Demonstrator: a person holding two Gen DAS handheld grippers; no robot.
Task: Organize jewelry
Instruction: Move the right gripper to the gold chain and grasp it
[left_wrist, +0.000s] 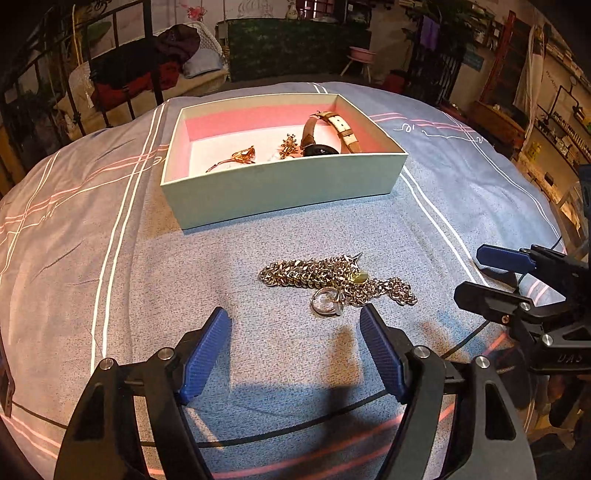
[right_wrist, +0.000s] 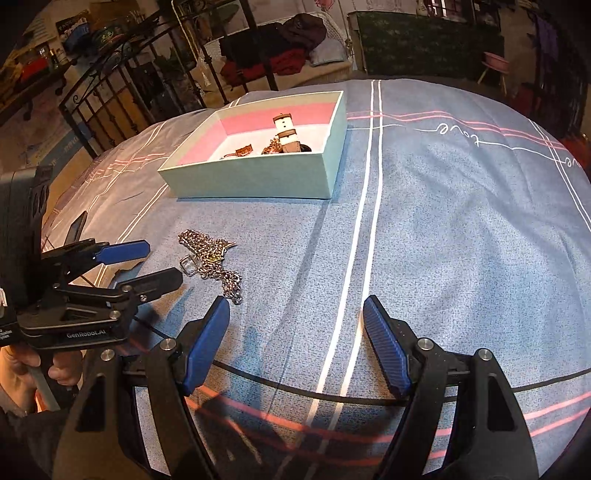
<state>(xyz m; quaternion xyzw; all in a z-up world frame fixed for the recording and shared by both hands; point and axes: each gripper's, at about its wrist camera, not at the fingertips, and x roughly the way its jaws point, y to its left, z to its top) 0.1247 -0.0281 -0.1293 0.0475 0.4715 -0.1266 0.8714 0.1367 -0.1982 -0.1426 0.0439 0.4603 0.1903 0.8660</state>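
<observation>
Both the left gripper (left_wrist: 295, 325) and right gripper (right_wrist: 295, 317) gape wide and empty over the chain necklace (left_wrist: 332, 278), apparently to lift it into the box (left_wrist: 280, 184).

The left gripper (right_wrist: 162, 264), seen from the right wrist camera, carries the white lettering "GenRobot.AI" on its black body. The blue bedspread (right_wrist: 443, 229) bears white cursive embroidery reading "love" near its far right edge. Small print on a label at the picture's left edge is too small to read.
</observation>
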